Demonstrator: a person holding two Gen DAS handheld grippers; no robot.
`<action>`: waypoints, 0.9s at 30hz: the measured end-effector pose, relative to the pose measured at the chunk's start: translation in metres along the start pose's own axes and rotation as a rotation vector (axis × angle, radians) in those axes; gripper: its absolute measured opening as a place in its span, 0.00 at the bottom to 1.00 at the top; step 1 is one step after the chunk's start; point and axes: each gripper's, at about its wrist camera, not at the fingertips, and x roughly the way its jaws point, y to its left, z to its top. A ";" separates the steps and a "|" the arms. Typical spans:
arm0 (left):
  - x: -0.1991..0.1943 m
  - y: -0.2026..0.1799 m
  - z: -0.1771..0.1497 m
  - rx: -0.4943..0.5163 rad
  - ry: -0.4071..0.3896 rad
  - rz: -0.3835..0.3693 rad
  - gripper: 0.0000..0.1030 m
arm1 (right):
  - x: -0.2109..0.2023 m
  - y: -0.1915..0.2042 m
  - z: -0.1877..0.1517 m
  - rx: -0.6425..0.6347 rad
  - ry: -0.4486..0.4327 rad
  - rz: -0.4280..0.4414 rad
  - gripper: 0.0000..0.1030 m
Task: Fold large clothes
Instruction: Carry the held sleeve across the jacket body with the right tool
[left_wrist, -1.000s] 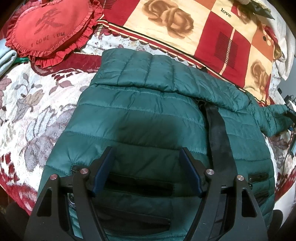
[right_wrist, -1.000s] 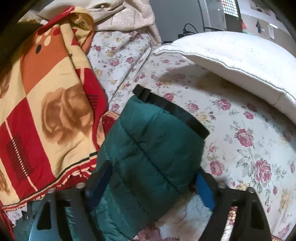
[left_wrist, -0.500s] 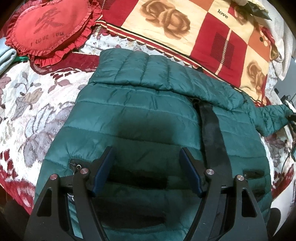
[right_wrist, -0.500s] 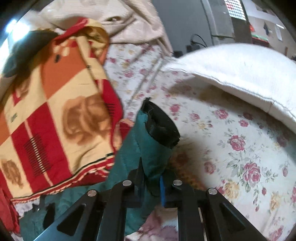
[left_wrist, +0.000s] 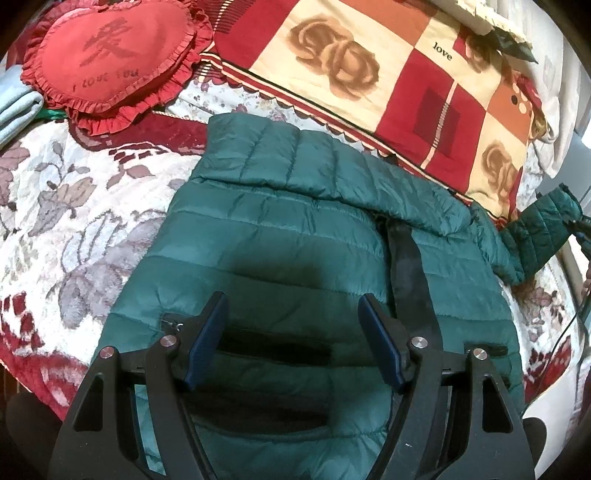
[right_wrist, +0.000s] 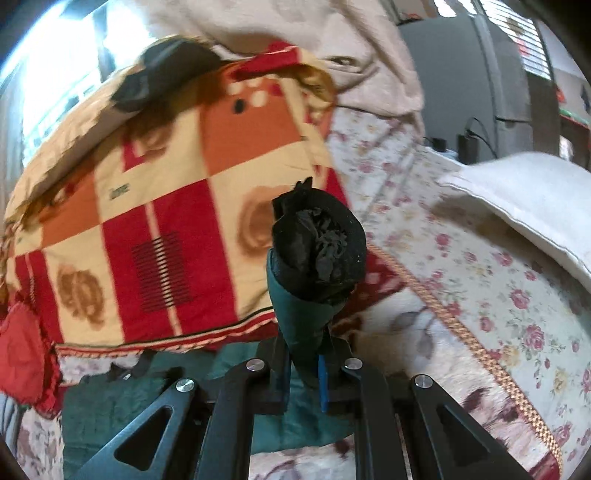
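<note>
A dark green quilted puffer jacket lies spread on the bed, collar toward the far side, black zipper placket down its front. My left gripper is open and hovers over the jacket's lower front near a pocket. My right gripper is shut on the jacket's right sleeve near the black cuff and holds it lifted off the bed. In the left wrist view the raised sleeve shows at the far right, with the right gripper at its end.
A red heart cushion lies at the far left. A red and cream rose blanket lies beyond the collar. A white pillow rests on the floral sheet to the right. Cables and a dark cabinet stand behind.
My right gripper closed on the sleeve near the cuff and lifted it, swinging toward the blanket. My left gripper drifted slightly and stayed open.
</note>
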 end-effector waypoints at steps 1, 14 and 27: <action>-0.001 0.001 0.000 -0.002 -0.002 0.000 0.71 | -0.001 0.009 -0.001 -0.016 0.008 0.015 0.10; -0.008 0.010 0.000 -0.022 0.007 -0.002 0.71 | -0.012 0.095 -0.017 -0.149 0.082 0.160 0.10; -0.018 0.031 0.001 -0.082 -0.011 -0.020 0.71 | -0.002 0.177 -0.046 -0.262 0.171 0.255 0.10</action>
